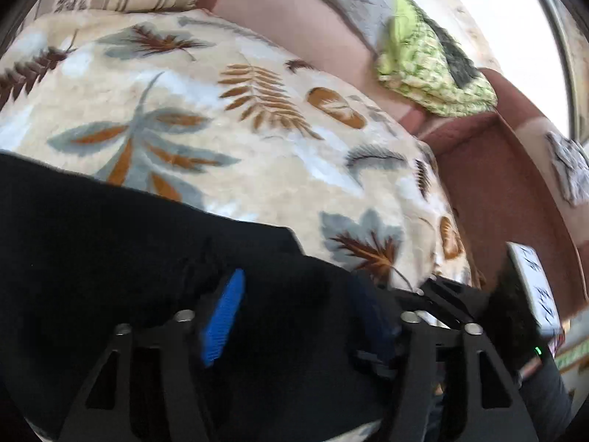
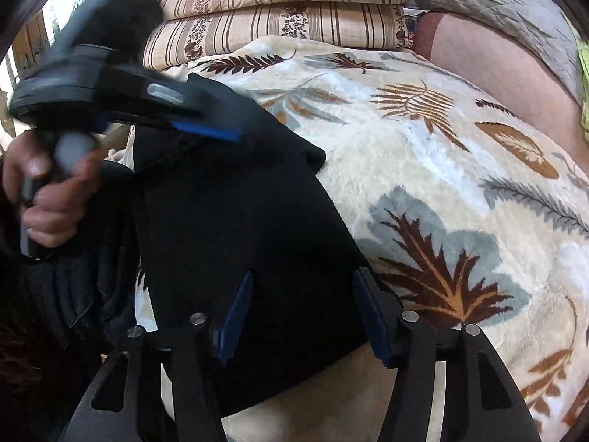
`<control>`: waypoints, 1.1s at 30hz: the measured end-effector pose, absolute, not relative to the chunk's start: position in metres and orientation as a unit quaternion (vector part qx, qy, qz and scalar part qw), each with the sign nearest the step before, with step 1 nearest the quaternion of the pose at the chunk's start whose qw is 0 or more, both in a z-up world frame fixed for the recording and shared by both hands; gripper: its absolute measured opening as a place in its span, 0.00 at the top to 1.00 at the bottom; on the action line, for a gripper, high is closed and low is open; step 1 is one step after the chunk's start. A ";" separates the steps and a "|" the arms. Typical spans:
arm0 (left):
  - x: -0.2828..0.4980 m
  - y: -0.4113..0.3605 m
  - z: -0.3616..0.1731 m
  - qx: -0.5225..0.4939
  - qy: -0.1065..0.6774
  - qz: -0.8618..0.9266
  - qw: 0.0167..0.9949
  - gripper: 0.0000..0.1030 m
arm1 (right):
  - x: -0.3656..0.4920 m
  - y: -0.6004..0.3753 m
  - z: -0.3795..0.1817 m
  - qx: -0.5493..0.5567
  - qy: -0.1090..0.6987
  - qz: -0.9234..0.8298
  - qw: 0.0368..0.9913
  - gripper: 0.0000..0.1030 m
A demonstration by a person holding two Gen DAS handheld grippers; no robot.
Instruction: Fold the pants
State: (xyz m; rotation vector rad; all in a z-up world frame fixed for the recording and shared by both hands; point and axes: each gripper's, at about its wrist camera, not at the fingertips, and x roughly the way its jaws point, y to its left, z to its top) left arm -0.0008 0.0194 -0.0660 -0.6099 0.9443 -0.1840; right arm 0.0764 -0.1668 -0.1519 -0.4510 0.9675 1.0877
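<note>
The black pants (image 1: 110, 235) lie on a leaf-print blanket (image 1: 228, 140); in the right wrist view the pants (image 2: 239, 228) form a dark panel with a folded corner at the upper right. My left gripper (image 1: 298, 313) is open, its blue pads spread over the black cloth. It also shows in the right wrist view (image 2: 206, 129), held by a hand at the pants' far edge. My right gripper (image 2: 305, 316) is open, its fingers spread above the pants' near edge. The right gripper's body shows at the right edge of the left wrist view (image 1: 515, 294).
Striped pillows (image 2: 287, 11) are stacked at the head of the bed. A brown couch back (image 1: 497, 184) runs beside the blanket, with a green patterned cloth (image 1: 427, 62) on it. A bright window (image 1: 508, 18) is behind. More dark clothing (image 2: 73, 294) hangs at left.
</note>
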 end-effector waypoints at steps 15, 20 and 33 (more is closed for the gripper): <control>-0.096 0.102 -0.018 -0.390 0.338 -0.086 0.852 0.15 | 0.023 -0.166 -0.078 -0.255 0.420 0.347 0.799 0.19; -0.181 0.166 -0.046 -0.463 0.308 -0.022 0.830 0.11 | 0.015 -0.189 -0.070 -0.086 0.466 0.379 0.795 0.19; -0.197 0.220 -0.135 -0.595 0.266 -0.014 0.759 0.17 | 0.031 -0.236 -0.079 0.119 0.459 0.385 0.792 0.19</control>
